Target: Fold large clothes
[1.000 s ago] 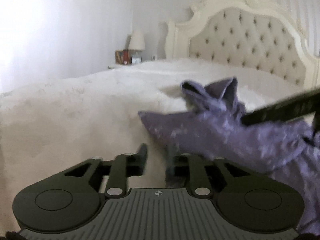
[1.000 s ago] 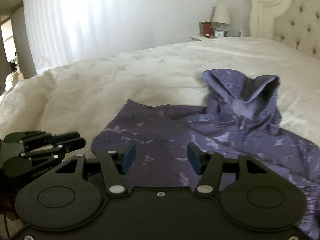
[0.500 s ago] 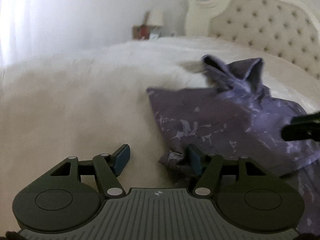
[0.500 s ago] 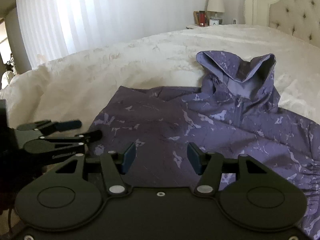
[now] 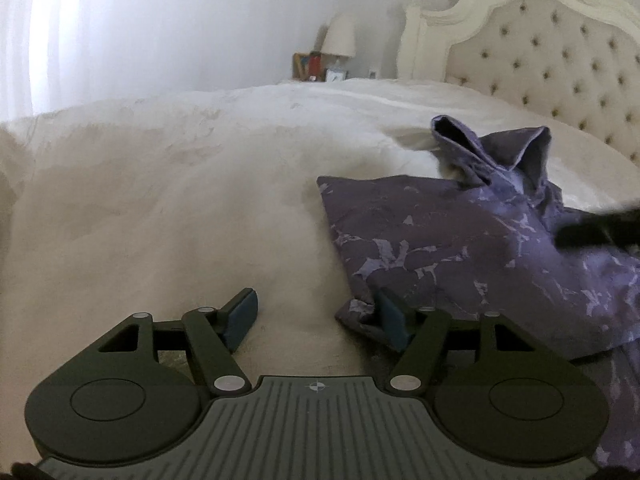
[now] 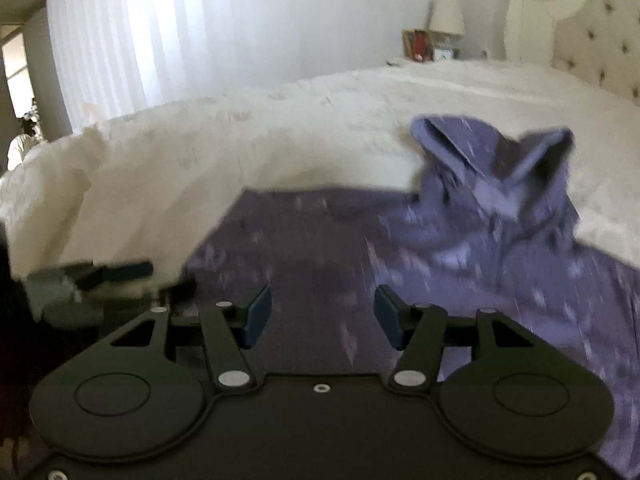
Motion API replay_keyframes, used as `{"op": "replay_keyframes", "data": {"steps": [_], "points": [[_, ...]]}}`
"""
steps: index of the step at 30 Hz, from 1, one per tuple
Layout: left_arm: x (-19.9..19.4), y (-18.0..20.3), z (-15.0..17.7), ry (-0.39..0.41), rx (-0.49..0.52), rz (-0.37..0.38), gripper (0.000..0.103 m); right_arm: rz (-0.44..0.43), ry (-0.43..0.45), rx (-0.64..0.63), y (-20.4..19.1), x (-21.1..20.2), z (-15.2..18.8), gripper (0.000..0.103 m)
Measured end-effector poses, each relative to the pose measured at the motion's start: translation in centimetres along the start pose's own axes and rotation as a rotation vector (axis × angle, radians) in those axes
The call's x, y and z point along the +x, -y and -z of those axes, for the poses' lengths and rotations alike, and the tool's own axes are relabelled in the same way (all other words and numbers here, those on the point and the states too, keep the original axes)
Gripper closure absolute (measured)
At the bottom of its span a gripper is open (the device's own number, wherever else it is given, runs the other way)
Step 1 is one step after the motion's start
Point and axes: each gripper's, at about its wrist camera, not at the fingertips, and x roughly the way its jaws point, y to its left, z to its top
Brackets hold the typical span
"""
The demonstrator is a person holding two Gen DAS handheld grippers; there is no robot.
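Your left gripper [image 5: 316, 316] has just spread its fingers and let go of the purple hooded jacket [image 5: 460, 248]. A second ago that side panel was in the air; now it lies folded over the jacket's body, with its crumpled corner beside the right-hand blue pad but not pinched. That side's fold looks done to me, so the far side or the hood comes next.

Your right gripper [image 6: 322, 316] hovers over the jacket's middle, fingers spread and empty, as they were before.

The jacket lies on the white bed [image 5: 180, 200], its hood toward the tufted headboard [image 5: 560, 60]. The fabric is thin and matte with pale marbled flecks; the hood stands up in two stiff peaks. The bedcover is plush and will drag.
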Motion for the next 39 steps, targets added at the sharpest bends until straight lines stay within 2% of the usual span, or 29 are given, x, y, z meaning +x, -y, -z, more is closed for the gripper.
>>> {"op": "replay_keyframes", "data": {"steps": [3,9,10,12,16,21,23,27,33,39], "points": [[-0.1,0.4,0.0,0.018,0.036,0.049,0.039,-0.03,0.017,-0.006,0.0,1.6,-2.1,0.041],[0.6,0.7,-0.5,-0.032,0.079,0.235,0.039,-0.071,0.015,-0.044,-0.8,4.5,-4.4,0.04],[0.8,0.9,-0.6,-0.04,0.094,0.25,0.034,-0.083,0.012,-0.052,-1.0,4.8,-4.5,0.04],[1.3,1.2,-0.7,-0.055,0.106,0.263,0.03,-0.103,0.004,-0.075,-1.4,5.3,-4.6,0.04],[1.7,0.5,-0.7,-0.069,0.047,0.293,0.03,-0.156,-0.03,-0.134,-2.5,6.2,-4.3,0.04],[1.5,0.8,-1.4,-0.006,0.106,0.303,0.03,-0.197,-0.059,-0.214,-3.7,5.9,-3.4,0.04],[2.0,1.2,-1.3,-0.028,0.12,0.366,0.03,-0.196,-0.07,-0.227,-3.7,5.8,-3.2,0.04],[2.0,1.1,-1.3,-0.067,0.13,0.394,0.03,-0.194,-0.09,-0.242,-3.6,5.9,-2.7,0.04],[2.2,0.5,-1.7,-0.133,0.075,0.459,0.03,-0.203,-0.111,-0.289,-4.3,6.3,-2.4,0.04],[1.8,0.5,-1.6,-0.155,0.064,0.505,0.03,-0.201,-0.135,-0.311,-5.2,7.9,-2.2,0.04]]}}
